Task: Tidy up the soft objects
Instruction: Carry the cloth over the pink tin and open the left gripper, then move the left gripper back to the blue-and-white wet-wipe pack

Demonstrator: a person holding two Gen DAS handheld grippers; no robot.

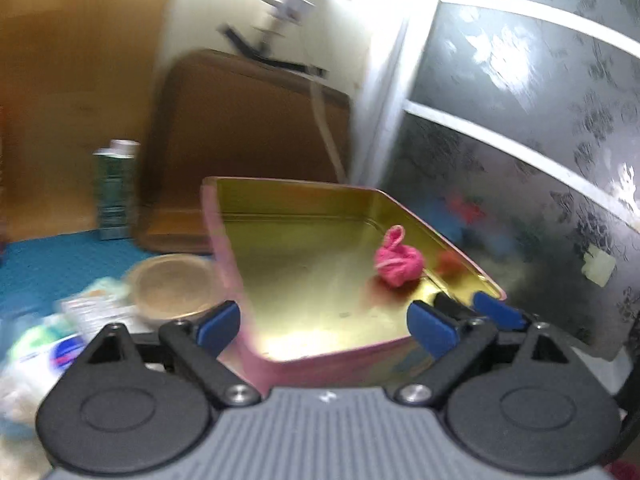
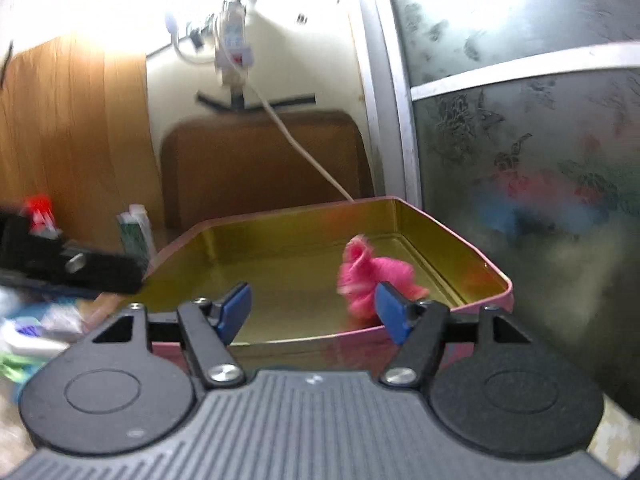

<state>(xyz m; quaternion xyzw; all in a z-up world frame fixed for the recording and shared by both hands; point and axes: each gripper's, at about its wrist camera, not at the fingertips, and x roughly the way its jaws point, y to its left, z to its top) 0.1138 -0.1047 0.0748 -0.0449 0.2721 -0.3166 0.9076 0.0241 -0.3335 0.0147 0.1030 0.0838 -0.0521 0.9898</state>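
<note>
Both grippers, left (image 1: 324,322) and right (image 2: 312,312), spread, empty. Pink cloth (image 2: 370,276) lies in tin (image 2: 460,240). Next, probably: fetch another soft item.

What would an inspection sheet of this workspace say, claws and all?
Surface: blue mat.
Job's things: pink soft bundle lying in the open gold-lined tin, near its right wall.
Clutter: green carton, round lidded tub, blurred packets.
Claws: left claw open; right claw open; both empty, hovering at the tin.
Cables: white cable hanging from the wall behind the tin.
Surroundings: brown board, patterned glass door.
</note>
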